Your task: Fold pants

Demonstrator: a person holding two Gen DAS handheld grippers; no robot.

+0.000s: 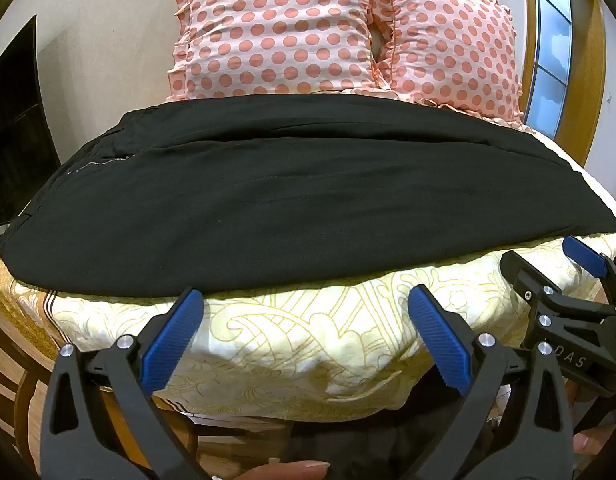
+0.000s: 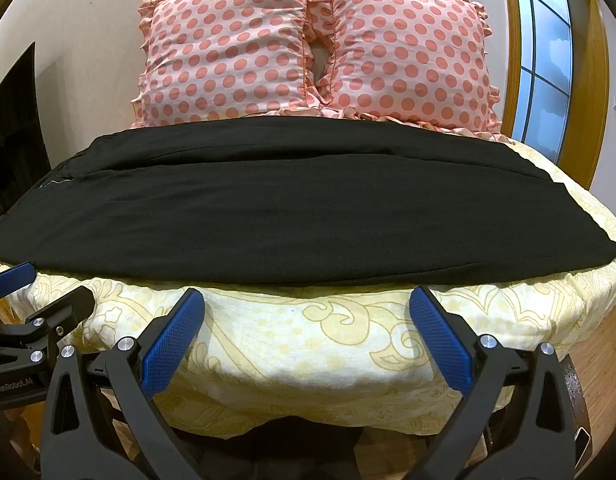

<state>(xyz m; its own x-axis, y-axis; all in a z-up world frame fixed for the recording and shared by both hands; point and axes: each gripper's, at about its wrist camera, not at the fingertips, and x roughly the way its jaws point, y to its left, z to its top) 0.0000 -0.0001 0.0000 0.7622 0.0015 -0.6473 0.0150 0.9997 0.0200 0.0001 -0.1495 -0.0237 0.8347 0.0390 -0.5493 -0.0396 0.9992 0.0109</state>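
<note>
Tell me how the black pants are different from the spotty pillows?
The pants are plain black; the pillows are pink with coral dots and frilly edges. The pants lie flat across the bed, while the pillows are puffy and propped up against the wall. There is one pair of pants but two pillows. Both are soft cloth things resting on the bed.

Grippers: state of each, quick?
Left gripper: open, holding nothing, short of the black pants.
Right gripper: open, holding nothing.
</note>
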